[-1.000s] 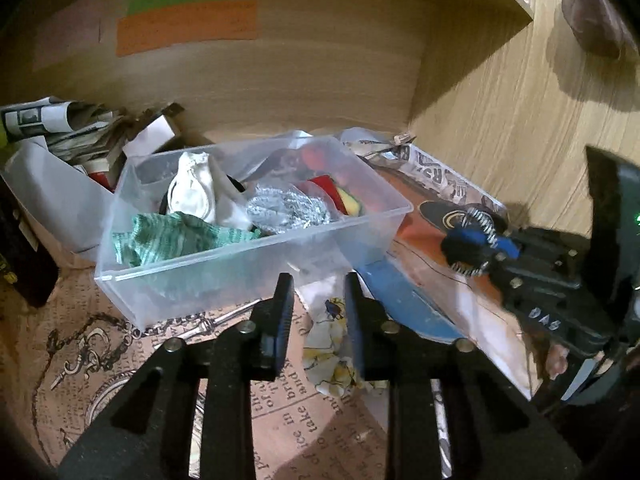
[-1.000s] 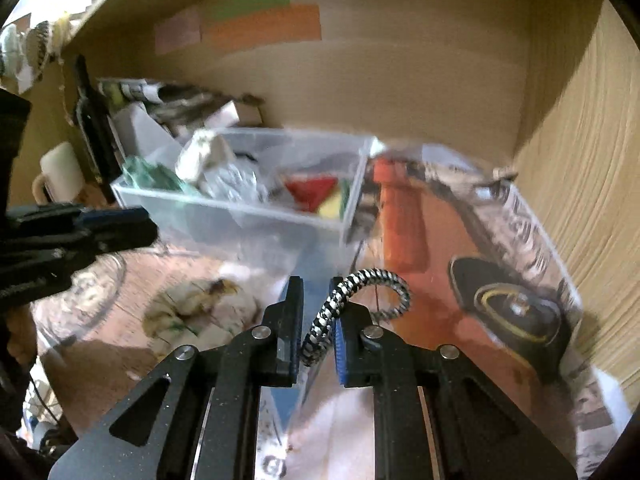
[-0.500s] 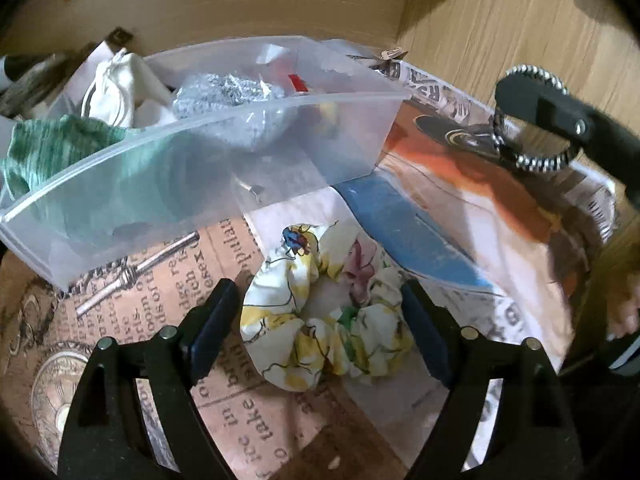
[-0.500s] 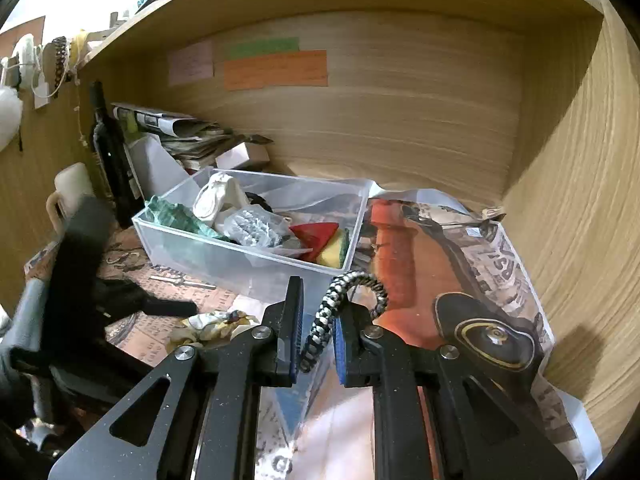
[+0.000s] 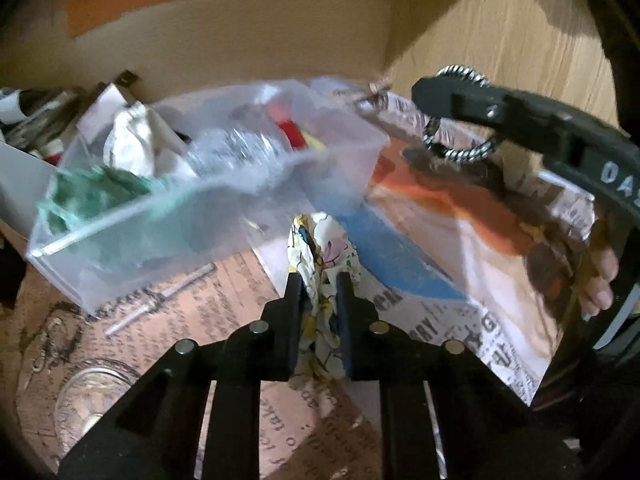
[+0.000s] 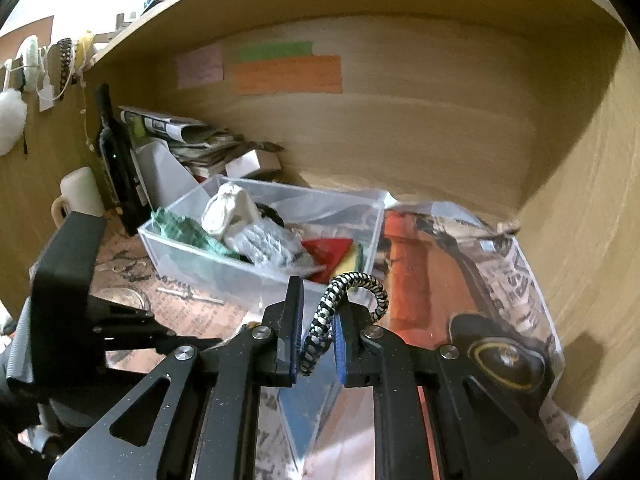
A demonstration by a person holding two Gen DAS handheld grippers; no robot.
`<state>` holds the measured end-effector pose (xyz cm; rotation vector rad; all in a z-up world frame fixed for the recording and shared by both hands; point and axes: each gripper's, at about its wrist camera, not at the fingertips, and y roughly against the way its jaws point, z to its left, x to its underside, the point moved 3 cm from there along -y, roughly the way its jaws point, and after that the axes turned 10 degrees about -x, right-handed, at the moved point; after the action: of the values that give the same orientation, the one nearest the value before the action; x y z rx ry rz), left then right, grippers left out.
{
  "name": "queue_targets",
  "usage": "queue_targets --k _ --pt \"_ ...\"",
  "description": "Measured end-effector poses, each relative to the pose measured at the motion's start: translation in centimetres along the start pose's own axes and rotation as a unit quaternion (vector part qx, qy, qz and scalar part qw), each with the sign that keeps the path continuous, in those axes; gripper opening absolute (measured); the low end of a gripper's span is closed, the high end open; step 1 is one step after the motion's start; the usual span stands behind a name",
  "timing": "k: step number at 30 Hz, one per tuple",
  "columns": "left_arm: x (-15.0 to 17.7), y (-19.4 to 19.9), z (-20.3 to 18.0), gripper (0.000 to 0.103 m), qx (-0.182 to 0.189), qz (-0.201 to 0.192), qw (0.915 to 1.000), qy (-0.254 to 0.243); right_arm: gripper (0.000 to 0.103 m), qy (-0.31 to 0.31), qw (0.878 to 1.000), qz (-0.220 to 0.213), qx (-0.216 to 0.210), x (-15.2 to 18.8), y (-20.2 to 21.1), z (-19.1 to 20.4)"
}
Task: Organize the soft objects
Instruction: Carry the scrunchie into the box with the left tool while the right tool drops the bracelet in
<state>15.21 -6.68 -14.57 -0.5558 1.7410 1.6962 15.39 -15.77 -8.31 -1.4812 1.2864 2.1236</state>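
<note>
Left gripper (image 5: pixel 319 280) is pinching the floral scrunchie (image 5: pixel 322 256) tight between its fingers, and the clear bin (image 5: pixel 208 200) is sitting just ahead and left of the tips. Right gripper (image 6: pixel 316 312) is clamping the striped hair tie (image 6: pixel 352 292), bin straight beyond. I'd be lifting clear of the rim before letting go.

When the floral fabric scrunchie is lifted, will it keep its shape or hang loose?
The floral scrunchie probably sags: it already bunches into folds between the left claw fingers. It is likely light, being thin gathered cloth. It seems unlikely to slip, since the fabric squeezes flat.
</note>
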Motion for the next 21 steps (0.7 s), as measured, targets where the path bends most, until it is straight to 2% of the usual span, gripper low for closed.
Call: queue_targets --k 5,12,16,21 --pt "-1.5 2.4 1.5 0.014 -0.006 -0.033 0.9993 0.018 0.012 0.016 1.0 -0.012 -0.007 -2.1 -0.7 0.4" --pt "-5.9 4.5 4.3 0.014 -0.044 -0.089 0.9947 0.026 0.012 0.048 0.999 -0.005 -0.008 -5.4 -3.5 0.8" --pt "-6.8 3.5 5.7 0.015 -0.033 -0.072 0.996 0.041 0.012 0.056 0.998 0.019 -0.005 -6.2 -6.1 0.6" --pt "-4.7 1.9 4.9 0.015 -0.036 -0.044 0.9979 0.03 0.012 0.056 0.996 0.066 -0.01 -5.7 -9.5 -0.1"
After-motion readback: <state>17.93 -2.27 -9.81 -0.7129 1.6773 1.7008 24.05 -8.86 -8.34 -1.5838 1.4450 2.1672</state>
